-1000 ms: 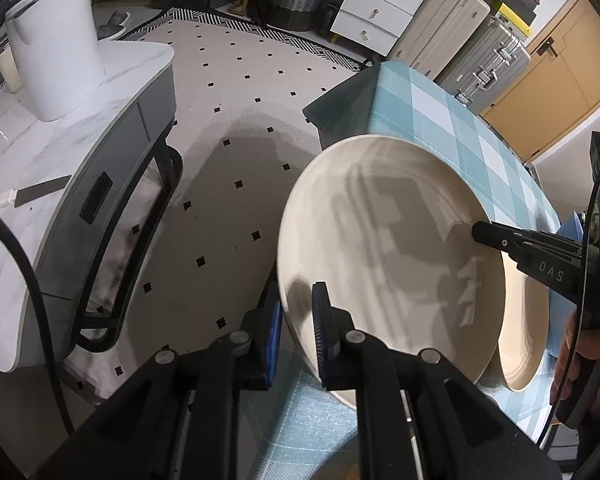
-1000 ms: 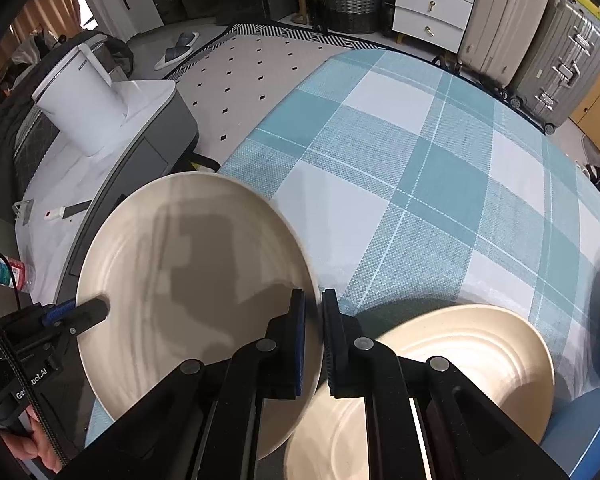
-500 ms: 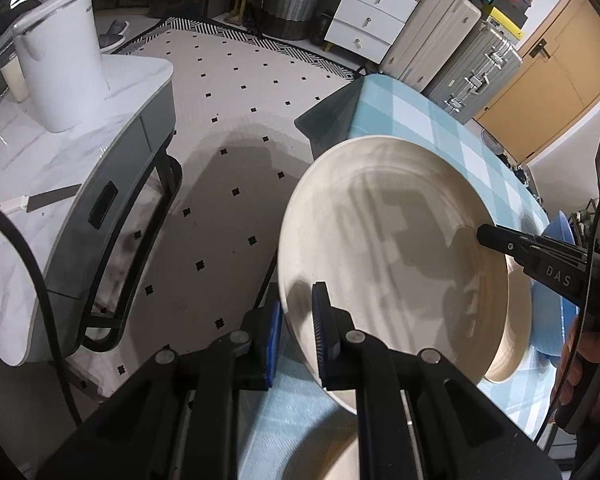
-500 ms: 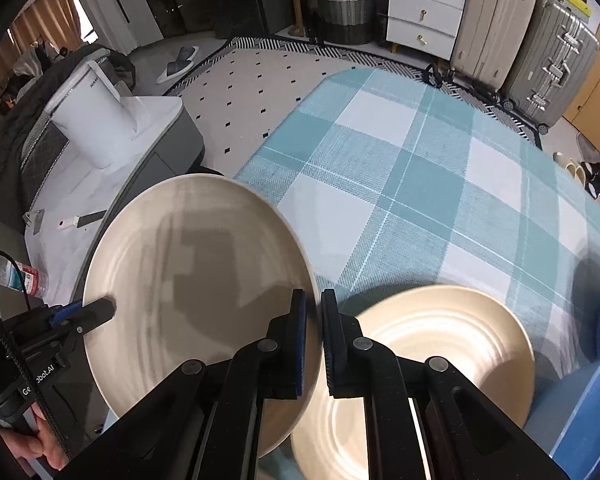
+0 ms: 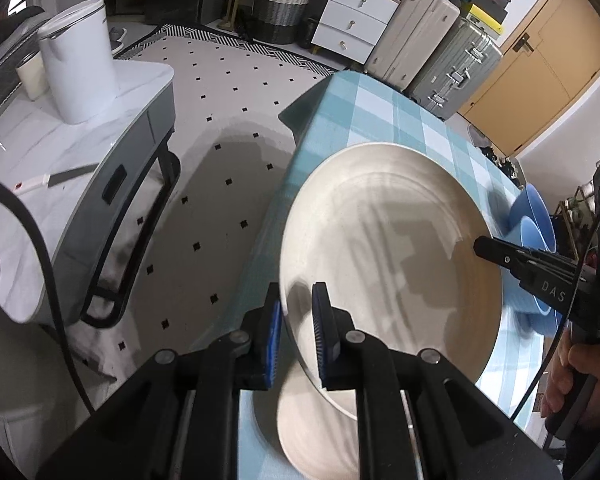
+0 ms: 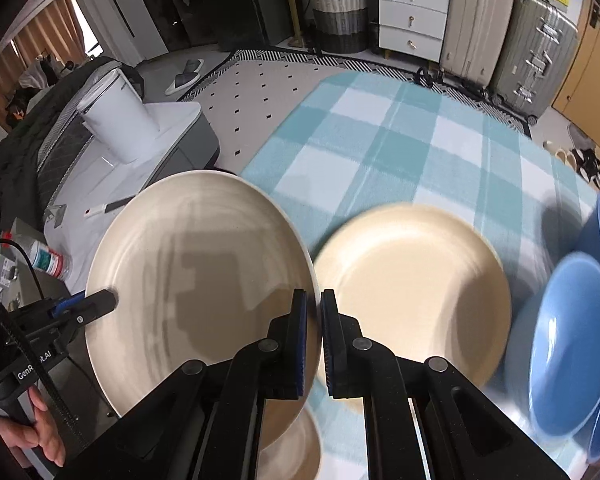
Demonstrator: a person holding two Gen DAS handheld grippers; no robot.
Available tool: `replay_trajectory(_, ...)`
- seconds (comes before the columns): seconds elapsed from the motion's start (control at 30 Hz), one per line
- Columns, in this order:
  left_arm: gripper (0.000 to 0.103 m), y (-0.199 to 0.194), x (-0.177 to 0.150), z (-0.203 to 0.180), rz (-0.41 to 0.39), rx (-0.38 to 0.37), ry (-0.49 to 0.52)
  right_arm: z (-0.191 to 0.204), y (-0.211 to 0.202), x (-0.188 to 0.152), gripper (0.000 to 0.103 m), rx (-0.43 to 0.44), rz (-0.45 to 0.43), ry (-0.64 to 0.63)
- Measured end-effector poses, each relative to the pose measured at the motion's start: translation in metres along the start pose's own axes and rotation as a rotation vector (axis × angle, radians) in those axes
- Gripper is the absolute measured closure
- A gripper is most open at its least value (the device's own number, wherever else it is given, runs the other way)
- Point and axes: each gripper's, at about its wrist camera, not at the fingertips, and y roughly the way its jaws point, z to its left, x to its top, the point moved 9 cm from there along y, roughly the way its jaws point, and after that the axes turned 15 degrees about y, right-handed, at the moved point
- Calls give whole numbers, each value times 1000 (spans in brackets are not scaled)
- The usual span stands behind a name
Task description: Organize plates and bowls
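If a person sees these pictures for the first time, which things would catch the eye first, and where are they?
First comes the large cream plate, held up off the table, with the left gripper and the right gripper each clamped on opposite rims. Next is a second cream plate lying flat on the teal checked tablecloth just right of it. The blue bowls at the table's right edge stand out by colour.

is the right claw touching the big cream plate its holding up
Touching. In the right wrist view the right claw has both pads shut on the rim of the raised cream plate; the left wrist view shows its tip on the plate's far edge.
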Motion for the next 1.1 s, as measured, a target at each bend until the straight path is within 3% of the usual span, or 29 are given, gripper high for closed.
replay_trajectory(0.27, 91, -11, -45, -18, 31, 13, -14, -8, -11, -50, 96, -17, 9, 5)
replay_trajectory(0.57, 91, 3, -85, -21, 97, 37, -5, -14, -2, -90, 96, -29, 33, 14)
replay_trajectory(1.1, 90, 16, -100, -22, 115, 23, 6, -23, 15, -110, 96, -61, 49, -8)
